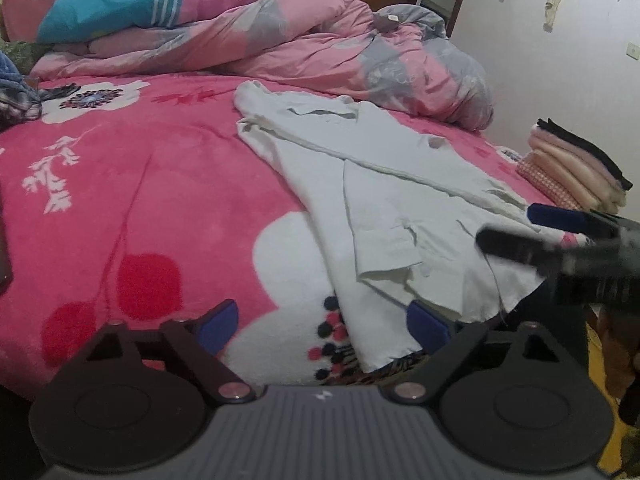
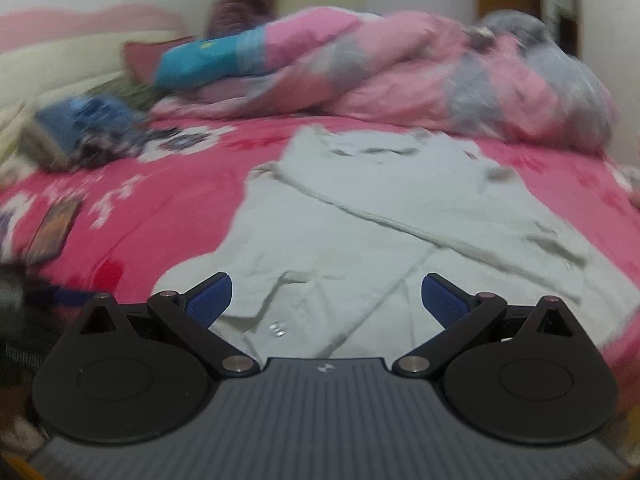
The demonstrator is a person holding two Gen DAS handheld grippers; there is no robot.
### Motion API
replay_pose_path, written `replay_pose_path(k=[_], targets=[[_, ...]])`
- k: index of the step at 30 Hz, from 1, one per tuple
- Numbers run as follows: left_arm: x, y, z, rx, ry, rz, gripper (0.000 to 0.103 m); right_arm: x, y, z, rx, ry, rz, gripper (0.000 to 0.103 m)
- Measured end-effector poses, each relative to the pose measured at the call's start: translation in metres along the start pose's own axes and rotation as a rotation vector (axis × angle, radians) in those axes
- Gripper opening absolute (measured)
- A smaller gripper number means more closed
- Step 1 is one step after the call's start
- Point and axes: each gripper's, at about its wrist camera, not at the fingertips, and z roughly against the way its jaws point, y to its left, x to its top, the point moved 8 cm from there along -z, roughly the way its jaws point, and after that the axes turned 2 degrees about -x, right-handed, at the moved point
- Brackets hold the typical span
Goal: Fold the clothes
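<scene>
A white button shirt (image 1: 384,204) lies partly folded on the pink floral bed cover (image 1: 160,200), sleeves laid across its body, its hem at the bed's near edge. My left gripper (image 1: 322,320) is open and empty, just short of the hem's left corner. My right gripper (image 1: 516,228) reaches in from the right over the shirt's lower right part, open. In the right wrist view the shirt (image 2: 380,216) fills the middle and the right gripper (image 2: 326,300) hangs open just above its lower part, holding nothing. This view is blurred.
A rumpled pink and grey quilt (image 1: 300,36) and a blue pillow (image 1: 108,8) lie at the bed's far side. A stack of folded clothes (image 1: 576,168) sits at the right edge. Dark clothes (image 1: 16,96) lie at the left. A person (image 2: 248,0) sits beyond the bed.
</scene>
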Motion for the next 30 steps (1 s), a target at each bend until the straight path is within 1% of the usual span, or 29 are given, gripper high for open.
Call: replay_pose_path(k=[2, 3, 5, 9, 11, 15, 16, 17, 19, 20, 22, 24, 27, 30], targets=[[0.000, -0.001, -0.002, -0.020, 0.006, 0.002, 0.075, -0.004, 0.012, 0.000, 0.010, -0.005, 0.096, 0.102], [0.000, -0.002, -0.003, -0.031, 0.010, 0.004, 0.072, -0.006, 0.017, 0.000, 0.011, -0.005, 0.140, 0.101], [-0.003, -0.007, -0.006, -0.056, 0.029, -0.004, 0.061, -0.011, 0.026, 0.001, 0.017, -0.003, 0.200, 0.101], [-0.010, -0.018, -0.014, -0.098, 0.072, -0.033, 0.049, -0.018, 0.033, 0.003, 0.042, -0.002, 0.227, 0.100], [-0.013, -0.021, -0.021, -0.101, 0.101, -0.044, 0.038, -0.021, 0.034, 0.004, 0.050, 0.000, 0.230, 0.100], [-0.019, -0.021, -0.034, -0.110, 0.150, -0.027, 0.036, -0.024, 0.038, 0.008, 0.072, -0.006, 0.248, 0.097], [-0.020, -0.020, -0.037, -0.117, 0.158, -0.012, 0.028, -0.025, 0.040, 0.008, 0.076, -0.009, 0.256, 0.096], [-0.020, -0.018, -0.039, -0.127, 0.165, 0.006, 0.017, -0.026, 0.041, 0.010, 0.080, -0.011, 0.263, 0.095], [-0.019, -0.015, -0.041, -0.146, 0.165, 0.029, 0.007, -0.028, 0.043, 0.010, 0.087, -0.011, 0.273, 0.091], [-0.017, -0.014, -0.040, -0.155, 0.156, 0.036, 0.004, -0.030, 0.044, 0.010, 0.092, -0.008, 0.277, 0.089], [-0.013, -0.012, -0.037, -0.186, 0.140, 0.065, 0.003, -0.034, 0.046, 0.010, 0.102, -0.002, 0.284, 0.081], [-0.008, -0.010, -0.033, -0.226, 0.131, 0.106, 0.003, -0.037, 0.050, 0.008, 0.110, 0.003, 0.308, 0.077], [-0.002, -0.008, -0.028, -0.273, 0.119, 0.151, 0.002, -0.041, 0.062, 0.007, 0.125, -0.009, 0.376, 0.075], [0.004, -0.008, -0.024, -0.310, 0.108, 0.181, 0.002, -0.044, 0.075, 0.005, 0.144, -0.028, 0.454, 0.077]])
